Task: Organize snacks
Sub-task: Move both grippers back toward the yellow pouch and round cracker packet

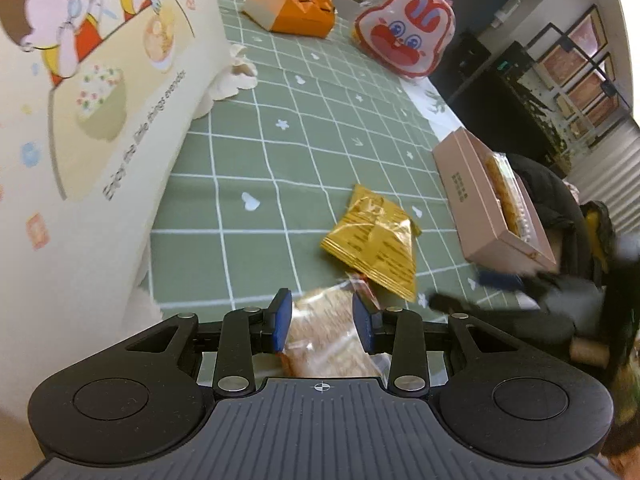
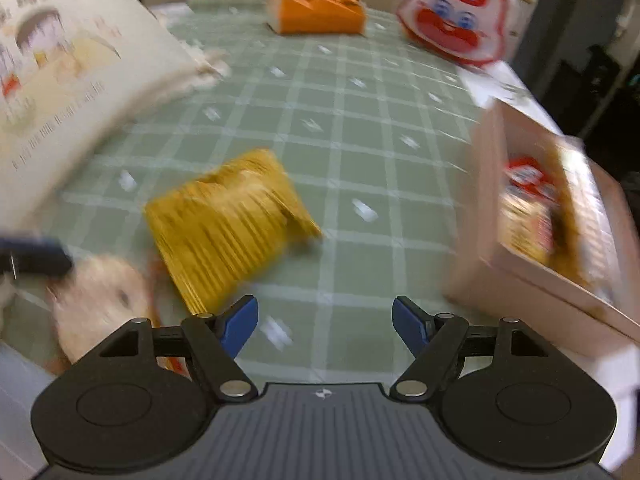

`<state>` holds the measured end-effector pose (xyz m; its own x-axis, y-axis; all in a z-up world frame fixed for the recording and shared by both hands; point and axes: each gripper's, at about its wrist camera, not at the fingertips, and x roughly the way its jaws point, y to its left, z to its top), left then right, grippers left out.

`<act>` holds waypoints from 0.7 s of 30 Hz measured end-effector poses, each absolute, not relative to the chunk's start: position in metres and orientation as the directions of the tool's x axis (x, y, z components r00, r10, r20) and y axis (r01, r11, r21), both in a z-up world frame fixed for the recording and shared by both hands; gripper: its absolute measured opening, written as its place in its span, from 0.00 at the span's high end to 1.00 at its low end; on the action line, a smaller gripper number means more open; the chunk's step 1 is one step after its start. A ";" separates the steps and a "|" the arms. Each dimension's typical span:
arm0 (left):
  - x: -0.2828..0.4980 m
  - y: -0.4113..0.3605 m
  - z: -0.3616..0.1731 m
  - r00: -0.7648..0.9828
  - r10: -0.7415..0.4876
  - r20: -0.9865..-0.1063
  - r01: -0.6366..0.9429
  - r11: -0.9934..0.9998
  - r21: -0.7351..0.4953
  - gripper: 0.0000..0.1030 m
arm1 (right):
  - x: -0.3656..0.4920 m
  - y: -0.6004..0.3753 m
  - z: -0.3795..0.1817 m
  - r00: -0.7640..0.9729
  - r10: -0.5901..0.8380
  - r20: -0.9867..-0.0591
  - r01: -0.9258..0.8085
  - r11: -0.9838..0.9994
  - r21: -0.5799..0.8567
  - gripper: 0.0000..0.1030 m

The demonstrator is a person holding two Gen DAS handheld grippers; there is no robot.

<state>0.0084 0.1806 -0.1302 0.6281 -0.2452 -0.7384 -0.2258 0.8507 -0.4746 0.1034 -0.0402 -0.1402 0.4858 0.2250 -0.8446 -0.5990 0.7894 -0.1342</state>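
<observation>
Your left hand-held gripper clamps the clear-wrapped cracker pack; carry it to the pink box. Your right hand-held gripper gapes empty: lower it squarely over the yellow snack packet, left of that box.

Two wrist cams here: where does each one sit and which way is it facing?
Left wrist: on the left gripper, tilted down at the green table; its pads clamp a clear cracker packet; right gripper blurred at right.
Right wrist: on the right gripper, tilted down, nothing between its fingers.
Shared: yellow snack bag, pink box, orange box, rabbit bag.
</observation>
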 end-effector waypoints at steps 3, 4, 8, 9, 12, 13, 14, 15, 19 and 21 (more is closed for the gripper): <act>0.017 0.179 -0.138 0.608 -0.262 -0.749 -0.209 0.858 -0.469 0.63 | 0.093 -0.061 -0.146 0.514 0.157 -0.843 -0.573 0.794 -0.202 0.27; 0.017 0.178 -0.138 0.607 -0.261 -0.750 -0.199 0.864 -0.462 0.63 | 0.091 -0.068 -0.147 0.516 0.143 -0.845 -0.562 0.801 -0.207 0.27; 0.014 0.170 -0.136 0.587 -0.276 -0.761 -0.173 0.876 -0.451 0.63 | 0.090 -0.095 -0.150 0.518 0.159 -0.841 -0.494 0.858 -0.142 0.23; 0.012 0.166 -0.136 0.576 -0.281 -0.767 -0.171 0.877 -0.450 0.63 | 0.091 -0.101 -0.151 0.516 0.170 -0.839 -0.474 0.873 -0.115 0.21; 0.007 0.153 -0.133 0.542 -0.308 -0.782 -0.146 0.882 -0.448 0.63 | 0.091 -0.119 -0.158 0.520 0.201 -0.830 -0.400 0.916 -0.029 0.15; 0.006 0.147 -0.132 0.530 -0.316 -0.787 -0.130 0.887 -0.443 0.63 | 0.090 -0.125 -0.159 0.520 0.214 -0.827 -0.376 0.926 0.003 0.14; 0.004 0.139 -0.130 0.516 -0.321 -0.794 -0.107 0.896 -0.431 0.63 | 0.090 -0.130 -0.161 0.520 0.230 -0.822 -0.358 0.933 0.035 0.11; 0.001 0.130 -0.128 0.504 -0.319 -0.802 -0.076 0.909 -0.409 0.63 | 0.087 -0.132 -0.163 0.533 0.233 -0.814 -0.355 0.934 0.036 0.10; -0.008 0.099 -0.119 0.502 -0.240 -0.830 0.028 0.965 -0.262 0.63 | 0.084 -0.135 -0.164 0.525 0.238 -0.817 -0.376 0.926 0.028 0.08; -0.010 0.084 -0.117 0.500 -0.217 -0.838 0.076 0.975 -0.207 0.63 | 0.085 -0.135 -0.163 0.508 0.248 -0.825 -0.402 0.915 0.027 0.08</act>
